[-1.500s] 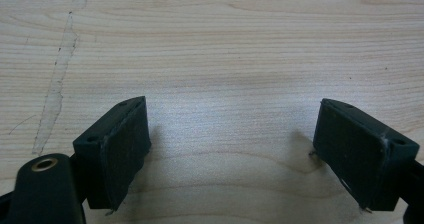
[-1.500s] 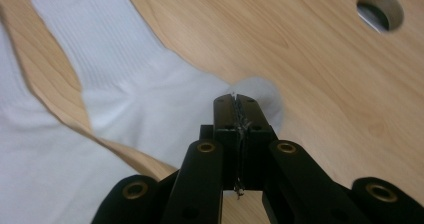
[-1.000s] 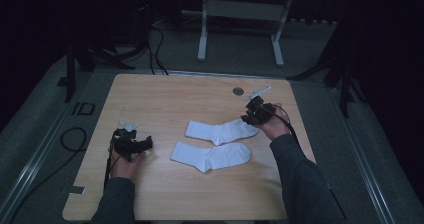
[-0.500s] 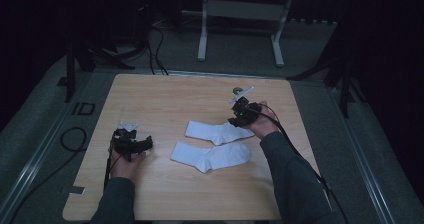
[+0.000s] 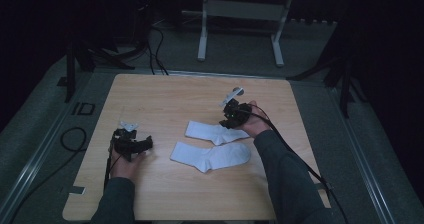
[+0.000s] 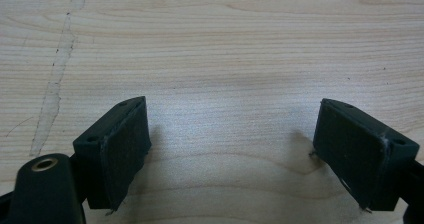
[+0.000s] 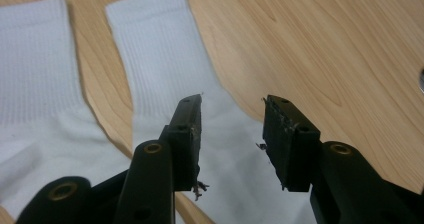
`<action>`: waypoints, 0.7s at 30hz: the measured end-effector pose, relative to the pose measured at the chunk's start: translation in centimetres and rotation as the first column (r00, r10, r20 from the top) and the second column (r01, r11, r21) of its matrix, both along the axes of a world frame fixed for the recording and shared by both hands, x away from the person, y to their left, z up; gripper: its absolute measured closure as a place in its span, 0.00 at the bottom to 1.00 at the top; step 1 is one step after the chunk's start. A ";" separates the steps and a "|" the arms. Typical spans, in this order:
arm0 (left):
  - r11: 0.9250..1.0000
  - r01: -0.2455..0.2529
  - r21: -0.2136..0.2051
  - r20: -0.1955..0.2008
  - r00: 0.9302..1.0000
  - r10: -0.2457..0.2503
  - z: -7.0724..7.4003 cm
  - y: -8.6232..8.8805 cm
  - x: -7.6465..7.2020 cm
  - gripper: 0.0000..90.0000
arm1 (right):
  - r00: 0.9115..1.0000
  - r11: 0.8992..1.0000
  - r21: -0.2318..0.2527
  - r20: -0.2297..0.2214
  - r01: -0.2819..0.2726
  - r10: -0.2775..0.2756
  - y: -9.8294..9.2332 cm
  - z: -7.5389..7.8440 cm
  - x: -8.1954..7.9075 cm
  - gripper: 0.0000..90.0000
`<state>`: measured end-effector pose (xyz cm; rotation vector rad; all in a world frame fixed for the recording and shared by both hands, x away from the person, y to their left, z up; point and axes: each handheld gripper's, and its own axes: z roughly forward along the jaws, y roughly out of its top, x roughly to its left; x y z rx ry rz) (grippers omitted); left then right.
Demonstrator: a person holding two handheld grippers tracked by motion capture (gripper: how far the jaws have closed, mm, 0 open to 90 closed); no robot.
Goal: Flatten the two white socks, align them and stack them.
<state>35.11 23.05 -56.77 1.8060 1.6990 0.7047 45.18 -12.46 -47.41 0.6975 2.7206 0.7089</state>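
Two white socks lie side by side on the wooden table point(image 5: 165, 94), the far sock point(image 5: 207, 132) and the near sock point(image 5: 210, 156). My right gripper point(image 5: 231, 115) hovers over the far sock's toe end, pointing left along it. In the right gripper view the right gripper point(image 7: 232, 104) stands open above the far sock point(image 7: 160, 54). Its jaws have just been opening, with nothing pinched between them. The near sock point(image 7: 40, 84) lies at that view's left. My left gripper point(image 5: 134, 145) rests at the table's left, and in its own view the left gripper point(image 6: 232, 119) is open over bare wood.
A small round grey object point(image 5: 237, 90) sits on the table just beyond the right gripper. A cable trails from each gripper toward the table's near edge. Past the far edge stand the white legs of a frame point(image 5: 202, 34), and dark cables point(image 5: 70, 139) lie on the floor at the left.
The right hand and its gripper have moved left from the table's right side to above the far sock's toe end. The left gripper and both socks have stayed put.
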 end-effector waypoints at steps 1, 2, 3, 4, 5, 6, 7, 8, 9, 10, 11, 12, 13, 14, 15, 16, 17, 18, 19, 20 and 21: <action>1.000 0.000 0.000 0.000 1.000 0.000 0.0 0.0 0.0 0.17 | 1.000 1.000 0.002 -0.003 -0.006 0.006 0.3 -0.1 0.0 0.65; 1.000 0.000 0.000 0.000 1.000 0.000 0.0 0.0 0.0 0.17 | 1.000 1.000 0.001 -0.003 -0.017 0.017 0.6 -0.2 0.0 0.65; 1.000 0.000 0.000 0.000 1.000 0.000 0.0 0.0 0.0 0.17 | 1.000 1.000 -0.003 -0.002 -0.030 0.030 0.9 -0.4 0.0 0.65; 1.000 0.000 0.000 0.000 1.000 0.000 0.0 0.0 0.0 0.17 | 0.999 0.999 -0.004 0.000 -0.043 0.043 1.3 -0.6 0.0 0.65; 1.000 0.000 0.000 0.000 1.000 0.000 0.0 0.0 0.0 0.17 | 0.999 0.999 -0.008 -0.008 -0.053 0.053 1.7 -0.8 0.0 0.65; 1.000 0.000 0.000 0.000 1.000 0.000 0.0 0.0 0.0 0.17 | 0.998 0.998 -0.014 -0.010 -0.062 0.061 2.2 -1.0 0.0 0.65; 1.000 0.000 0.000 0.000 1.000 0.000 0.0 0.0 0.0 0.17 | 0.997 0.997 -0.024 -0.010 -0.074 0.074 2.6 -1.3 0.0 0.65; 1.000 0.000 0.000 0.000 1.000 0.000 0.0 0.0 0.0 0.17 | 0.996 0.996 -0.033 -0.013 -0.084 0.084 3.1 -1.5 0.0 0.65; 1.000 0.000 0.000 0.000 1.000 0.000 0.0 0.0 0.0 0.17 | 0.995 0.995 -0.032 -0.018 -0.097 0.096 3.4 -1.8 0.0 0.65; 1.000 0.000 0.000 0.000 1.000 0.000 0.0 0.0 0.0 0.17 | 0.993 0.993 -0.025 -0.025 -0.113 0.112 3.8 -2.0 0.0 0.64; 1.000 0.000 -0.001 0.000 1.000 0.000 0.0 0.0 0.0 0.17 | 0.992 0.992 -0.030 -0.031 -0.119 0.118 4.1 -2.3 0.0 0.64; 1.000 0.000 0.000 0.000 1.000 0.000 0.0 0.0 0.0 0.17 | 0.992 0.991 -0.035 -0.034 -0.126 0.125 4.5 -2.5 0.0 0.64; 1.000 -0.001 -0.001 0.000 1.000 0.001 0.0 0.0 0.0 0.17 | 0.990 0.990 -0.036 -0.043 -0.134 0.132 4.9 -2.7 0.0 0.64; 1.000 0.000 -0.001 0.000 1.000 0.000 0.0 0.0 0.0 0.17 | 0.988 0.988 -0.040 -0.047 -0.147 0.145 5.3 -2.8 0.0 0.64; 1.000 0.000 -0.001 0.000 1.000 0.000 0.0 0.0 0.0 0.17 | 0.986 0.986 -0.041 -0.048 -0.161 0.159 5.6 -2.9 0.0 0.64; 1.000 0.000 0.000 0.000 1.000 0.000 0.0 0.0 0.0 0.17 | 0.984 0.984 -0.047 -0.053 -0.174 0.171 6.0 -2.9 0.0 0.64; 1.000 0.000 0.000 0.000 1.000 0.000 0.0 0.0 0.0 0.17 | 0.982 0.981 -0.058 -0.049 -0.184 0.181 6.4 -3.0 0.0 0.64; 1.000 0.000 0.000 0.000 1.000 0.000 0.0 0.0 0.0 0.17 | 0.981 0.979 -0.067 -0.048 -0.192 0.189 6.8 -3.0 0.1 0.65; 1.000 0.000 0.000 0.000 1.000 0.000 0.0 0.0 0.0 0.17 | 0.979 0.977 -0.074 -0.054 -0.199 0.195 7.2 -3.1 0.2 0.65; 1.000 0.000 0.000 0.000 1.000 0.000 0.0 0.0 0.0 0.17 | 0.978 0.976 -0.079 -0.062 -0.204 0.200 7.5 -3.3 0.3 0.65; 1.000 0.001 0.000 0.000 1.000 -0.001 0.0 0.0 0.0 0.17 | 0.977 0.974 -0.086 -0.071 -0.208 0.203 7.7 -3.5 0.5 0.64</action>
